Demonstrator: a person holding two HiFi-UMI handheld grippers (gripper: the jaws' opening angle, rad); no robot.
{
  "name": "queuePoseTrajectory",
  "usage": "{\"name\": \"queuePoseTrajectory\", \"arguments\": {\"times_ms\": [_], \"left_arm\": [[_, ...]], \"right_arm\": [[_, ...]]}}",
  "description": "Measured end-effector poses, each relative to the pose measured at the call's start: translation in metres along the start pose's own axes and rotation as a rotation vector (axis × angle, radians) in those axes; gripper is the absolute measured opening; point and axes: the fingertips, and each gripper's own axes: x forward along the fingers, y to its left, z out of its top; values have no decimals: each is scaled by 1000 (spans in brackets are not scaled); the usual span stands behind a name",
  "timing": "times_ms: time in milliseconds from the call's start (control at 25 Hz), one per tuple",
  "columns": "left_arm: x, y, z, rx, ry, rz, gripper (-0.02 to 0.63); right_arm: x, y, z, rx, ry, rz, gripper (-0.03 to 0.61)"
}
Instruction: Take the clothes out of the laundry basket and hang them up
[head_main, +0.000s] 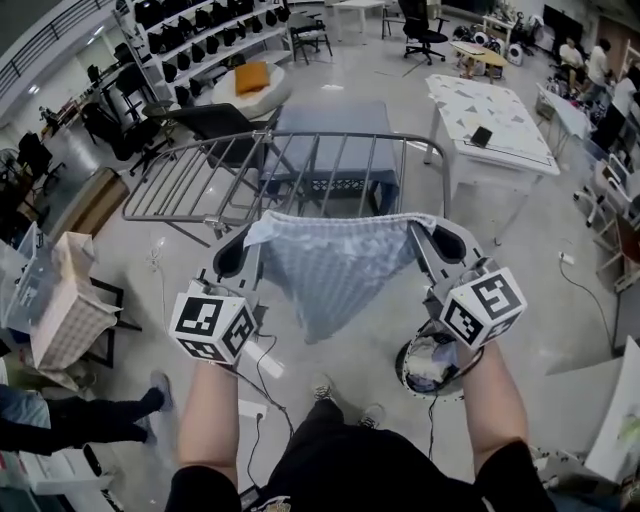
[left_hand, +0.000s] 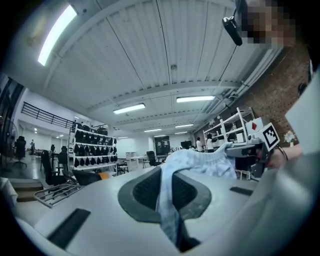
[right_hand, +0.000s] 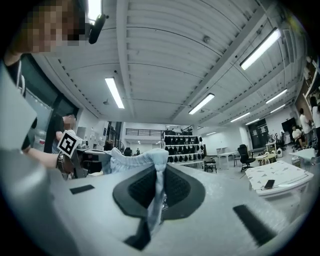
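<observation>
Item: pale blue garment (head_main: 325, 275), likely light, limp; top corners suit gripping, left claw (head_main: 240, 248) and right claw (head_main: 430, 242) clamped there.

Down at the near right, the laundry basket (head_main: 410, 384) sits mostly behind the cube of the right gripper (head_main: 421, 234) and the forearm; its contents are unclear. The cloth (head_main: 330, 272) hides the near rail of the drying rack (head_main: 200, 175). At the near left, a bystander's legs (head_main: 80, 420) run off the edge. The far-right people (head_main: 585, 60) are too small to make out.
</observation>
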Motion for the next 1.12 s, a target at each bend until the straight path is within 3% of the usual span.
{"name": "queuePoseTrajectory", "arguments": {"times_ms": [160, 360, 800, 1120], "left_arm": [[1, 18, -6, -16, -3, 29, 17], [16, 58, -5, -18, -28, 9, 17], [86, 172, -10, -43, -73, -97, 17], [123, 216, -16, -48, -72, -152, 17]], "right_arm": [[17, 7, 0, -15, 8, 24, 12], [59, 12, 9, -49, 1, 10, 12], [176, 16, 17, -84, -12, -124, 12], [224, 9, 9, -80, 3, -198, 12]]}}
